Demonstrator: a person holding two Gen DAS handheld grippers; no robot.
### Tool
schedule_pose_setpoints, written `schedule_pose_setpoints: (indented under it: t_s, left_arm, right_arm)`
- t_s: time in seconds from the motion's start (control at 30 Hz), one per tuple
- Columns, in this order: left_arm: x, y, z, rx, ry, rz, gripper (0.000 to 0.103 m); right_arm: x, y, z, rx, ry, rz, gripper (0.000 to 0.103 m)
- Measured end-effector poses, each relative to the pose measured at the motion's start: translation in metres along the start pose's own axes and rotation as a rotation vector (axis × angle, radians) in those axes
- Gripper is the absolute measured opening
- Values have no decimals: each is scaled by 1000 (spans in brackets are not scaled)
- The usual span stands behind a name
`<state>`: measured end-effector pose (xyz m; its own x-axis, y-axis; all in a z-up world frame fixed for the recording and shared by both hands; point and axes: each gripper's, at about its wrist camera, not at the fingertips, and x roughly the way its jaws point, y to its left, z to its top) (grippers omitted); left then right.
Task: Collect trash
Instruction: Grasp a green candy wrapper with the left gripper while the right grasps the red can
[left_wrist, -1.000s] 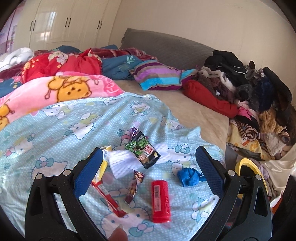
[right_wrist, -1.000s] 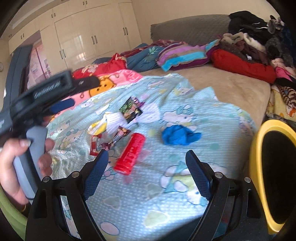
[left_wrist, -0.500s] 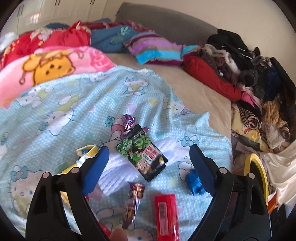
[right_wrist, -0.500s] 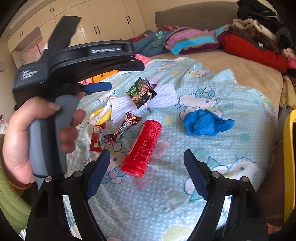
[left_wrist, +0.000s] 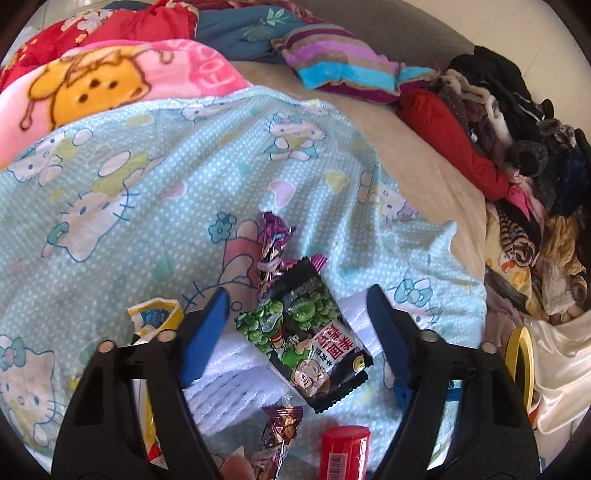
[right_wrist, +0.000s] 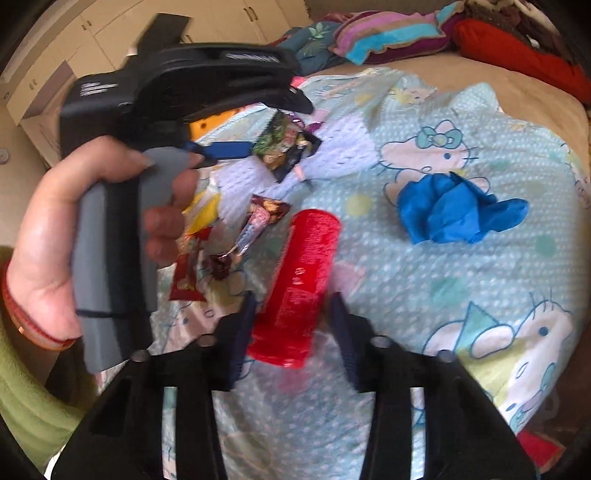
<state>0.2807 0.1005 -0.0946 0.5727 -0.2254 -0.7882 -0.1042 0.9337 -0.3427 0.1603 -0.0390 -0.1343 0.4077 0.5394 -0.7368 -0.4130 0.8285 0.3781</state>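
Trash lies on a light-blue cartoon-cat sheet (left_wrist: 155, 192). My left gripper (left_wrist: 297, 291) hovers over a black-and-green pea snack packet (left_wrist: 303, 332) that rests on white foam netting (left_wrist: 236, 380). Its jaws are closing with the packet between them, and the pads are clear of it. My right gripper (right_wrist: 291, 295) straddles a red can (right_wrist: 299, 280) lying on its side. Its jaws are closing too, with thin gaps still showing at the can's sides. The red can (left_wrist: 343, 454) also shows at the bottom of the left wrist view.
A crumpled blue glove (right_wrist: 454, 210), a brown candy wrapper (right_wrist: 258, 221), a yellow wrapper (left_wrist: 155, 314), a red wrapper (right_wrist: 188, 269) and a purple wrapper (left_wrist: 275, 243) lie around. A yellow bin rim (left_wrist: 521, 354) stands at the bed's right. Piled clothes (left_wrist: 517, 129) and blankets (left_wrist: 110, 85) lie beyond. A hand (right_wrist: 55, 240) holds the left gripper's handle.
Both grippers sank toward the bed and narrowed. The left one moved forward over the pea packet; the right one came down around the red can.
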Motion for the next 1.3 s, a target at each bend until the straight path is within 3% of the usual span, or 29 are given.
schedule_pose_setpoints:
  t_s: [0.1, 0.3, 0.6, 0.83, 1.3]
  left_arm:
    - [-1, 0, -5, 2, -4, -11, 47]
    - [-9, -2, -22, 12, -15, -30, 30]
    - [-30, -16, -44, 40, -57, -65, 26]
    - [-54, -23, -58, 24, -103, -108, 25]
    - [-104, -38, -88, 64, -198, -120, 24]
  right_arm:
    - [-4, 4, -5, -31, -8, -12, 34]
    - [-19, -3, -11, 4, -36, -26, 32]
    - [-43, -24, -18, 82, -70, -24, 32]
    - [-63, -29, -25, 73, -93, -32, 31]
    - [-89, -34, -26, 73, -144, -40, 31]
